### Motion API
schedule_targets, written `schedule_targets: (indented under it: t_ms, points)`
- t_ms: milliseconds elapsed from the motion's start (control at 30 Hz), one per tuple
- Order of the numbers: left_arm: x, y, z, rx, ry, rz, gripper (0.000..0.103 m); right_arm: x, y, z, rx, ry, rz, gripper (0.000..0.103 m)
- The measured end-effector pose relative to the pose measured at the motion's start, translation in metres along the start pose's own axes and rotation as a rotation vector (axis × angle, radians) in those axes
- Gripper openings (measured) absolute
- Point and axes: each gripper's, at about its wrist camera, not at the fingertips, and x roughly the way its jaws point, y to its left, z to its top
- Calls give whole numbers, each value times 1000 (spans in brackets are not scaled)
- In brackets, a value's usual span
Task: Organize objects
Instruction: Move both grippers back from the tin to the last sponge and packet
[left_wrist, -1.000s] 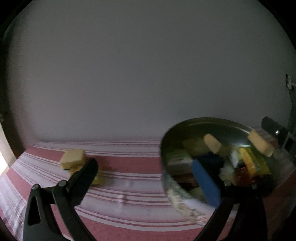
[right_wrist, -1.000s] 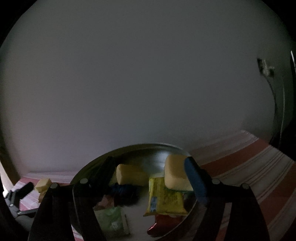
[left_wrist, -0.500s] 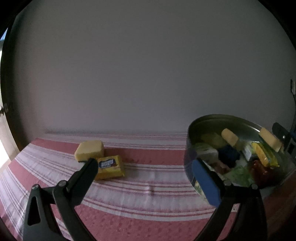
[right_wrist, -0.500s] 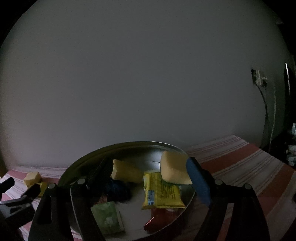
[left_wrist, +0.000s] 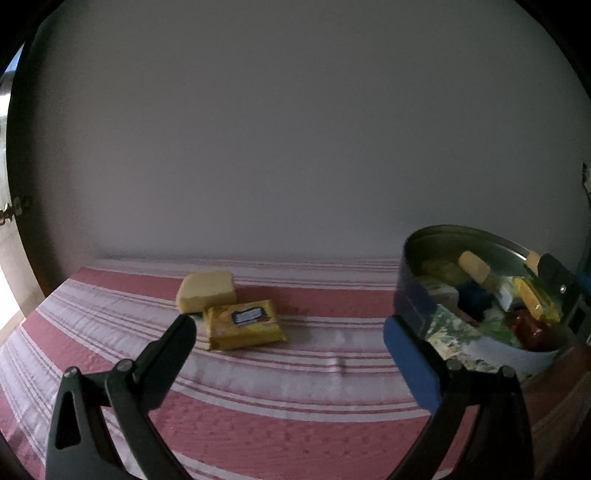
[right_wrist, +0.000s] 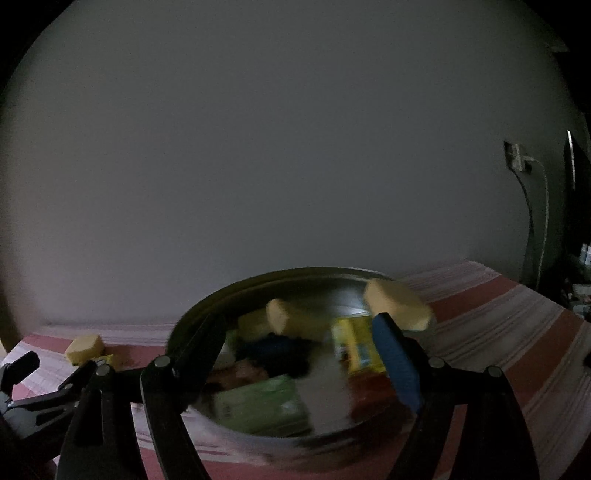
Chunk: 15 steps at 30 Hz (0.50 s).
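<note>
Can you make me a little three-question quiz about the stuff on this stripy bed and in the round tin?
1. True or false: the pale yellow sponge block on the red-and-white striped cloth touches the yellow snack packet.
2. Where is the green packet? A) inside the round metal tin B) on the cloth C) between the left gripper fingers
3. Fill in: nothing is between the right gripper fingers; they stand ____.

Key: 1 true; 2 A; 3 open.
</note>
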Motion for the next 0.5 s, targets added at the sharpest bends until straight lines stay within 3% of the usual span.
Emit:
schedule_targets:
  t_ms: [500]
  points:
    - [8,71,0,-53,24,67,103,4,82,-4,0,58,108,83]
